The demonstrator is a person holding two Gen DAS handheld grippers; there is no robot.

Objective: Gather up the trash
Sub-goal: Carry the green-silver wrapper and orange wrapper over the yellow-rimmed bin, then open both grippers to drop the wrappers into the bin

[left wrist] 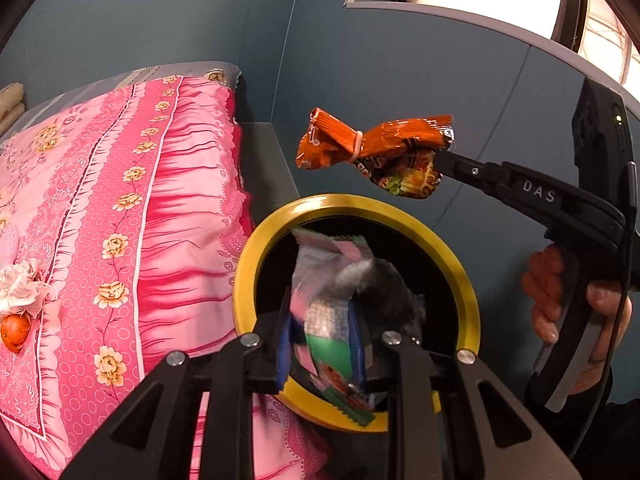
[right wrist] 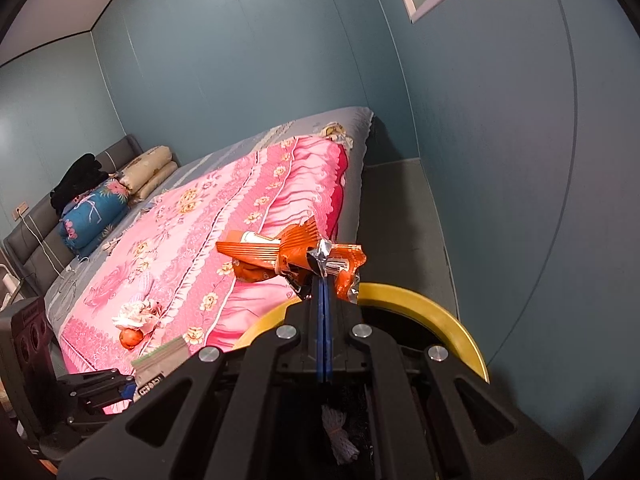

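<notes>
My right gripper [left wrist: 440, 160] is shut on an orange snack bag [left wrist: 372, 148] tied with a rubber band and holds it in the air above the yellow-rimmed black bin [left wrist: 244, 272]. In the right wrist view the bag [right wrist: 296, 254] sits at my shut fingertips [right wrist: 323, 280] over the bin rim [right wrist: 452, 316]. My left gripper [left wrist: 322, 320] is shut on a pink, silver and green wrapper [left wrist: 324, 300] over the bin's mouth. A crumpled tissue [left wrist: 20, 286] and an orange fruit [left wrist: 15, 330] lie on the pink bedspread [left wrist: 120, 200].
The bed stands left of the bin, with pillows and a blue bolster [right wrist: 94, 216] at its head. A blue-grey wall [right wrist: 480, 140] runs close on the right, leaving a narrow floor strip [right wrist: 392, 220]. A dark box [right wrist: 28, 344] stands at the bed's foot.
</notes>
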